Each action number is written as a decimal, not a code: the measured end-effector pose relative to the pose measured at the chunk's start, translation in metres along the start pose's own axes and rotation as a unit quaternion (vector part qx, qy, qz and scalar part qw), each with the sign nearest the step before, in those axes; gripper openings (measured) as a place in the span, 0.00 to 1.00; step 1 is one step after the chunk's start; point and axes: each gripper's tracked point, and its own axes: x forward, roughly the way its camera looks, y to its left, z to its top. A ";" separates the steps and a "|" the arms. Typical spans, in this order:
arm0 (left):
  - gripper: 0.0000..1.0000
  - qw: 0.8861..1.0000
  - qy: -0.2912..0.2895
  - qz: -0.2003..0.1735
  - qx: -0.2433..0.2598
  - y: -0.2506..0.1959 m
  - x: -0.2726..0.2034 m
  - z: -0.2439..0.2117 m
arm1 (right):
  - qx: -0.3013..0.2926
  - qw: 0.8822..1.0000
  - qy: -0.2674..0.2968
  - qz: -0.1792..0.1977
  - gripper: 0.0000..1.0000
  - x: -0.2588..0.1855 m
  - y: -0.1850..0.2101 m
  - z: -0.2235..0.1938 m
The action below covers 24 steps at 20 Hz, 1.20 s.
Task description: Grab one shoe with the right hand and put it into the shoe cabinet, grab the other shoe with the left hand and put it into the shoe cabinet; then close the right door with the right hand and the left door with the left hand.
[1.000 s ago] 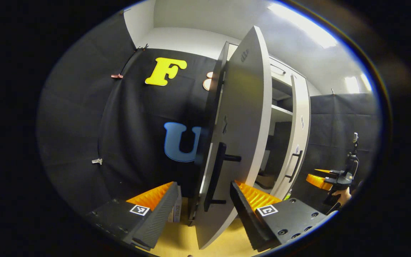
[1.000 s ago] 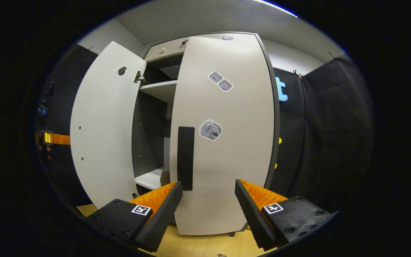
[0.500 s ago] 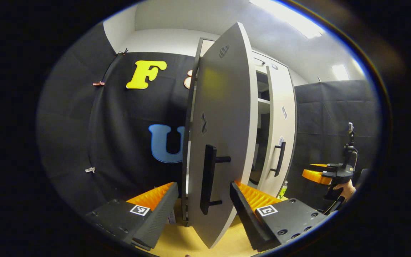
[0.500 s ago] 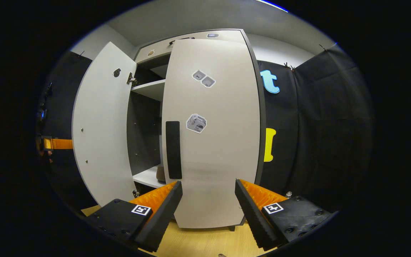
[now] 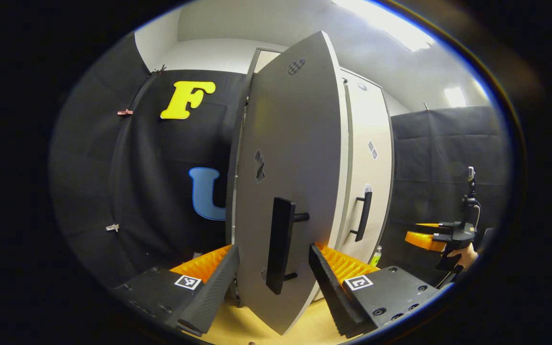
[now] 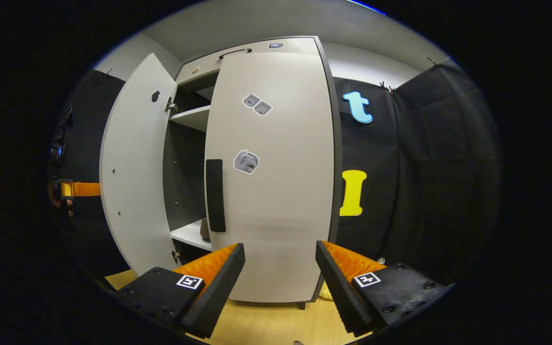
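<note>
Both views face shoe cabinet [image 6: 271, 167] close, from opposite sides.

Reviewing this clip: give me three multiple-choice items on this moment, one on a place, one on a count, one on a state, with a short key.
1. Where does the left door's black handle lie in the left gripper view?
A. Between that gripper's two fingers
B. Far off at the right edge
C. On the floor

2. How many stickers show on the front of the right door in the right gripper view?
A. None
B. Three
C. Seven

3. How does the left door stand?
A. Fully shut
B. Partly open
C. Taken off its hinges

Key:
1 A: the handle sits in the gap of the open left gripper, and neither finger presses on it.
2 B: a pair near the top and one beside the right door's handle.
3 B: a gap shows a shelf inside the shoe cabinet, while the right gripper is open before the right door.
</note>
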 end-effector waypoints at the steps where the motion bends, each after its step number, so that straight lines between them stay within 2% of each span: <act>1: 0.93 1.000 -0.001 -0.006 -0.003 -0.007 0.007 -0.001 | 0.001 1.000 0.000 -0.001 0.98 0.001 -0.006 -0.001; 4: 0.93 1.000 -0.002 -0.023 -0.014 -0.030 0.026 -0.004 | 0.007 1.000 -0.003 0.002 0.98 0.001 -0.018 0.000; 7: 0.93 0.999 0.006 -0.030 -0.015 -0.051 0.054 -0.012 | -0.011 1.000 -0.015 0.007 0.98 -0.003 -0.025 0.003; 12: 0.94 1.000 -0.002 -0.009 0.027 -0.072 0.095 -0.013 | -0.029 0.999 -0.030 0.024 0.98 -0.007 -0.029 0.009; 13: 0.89 0.999 -0.004 -0.003 0.037 -0.075 0.098 -0.011 | -0.029 0.999 -0.030 0.027 0.98 -0.008 -0.030 0.009; 15: 0.91 0.999 -0.006 0.007 0.052 -0.079 0.111 -0.012 | -0.028 0.999 -0.028 0.031 0.98 -0.009 -0.031 0.007; 24: 0.92 0.995 -0.020 0.052 0.078 -0.088 0.159 -0.008 | -0.011 0.999 -0.020 0.035 0.98 -0.015 -0.040 0.002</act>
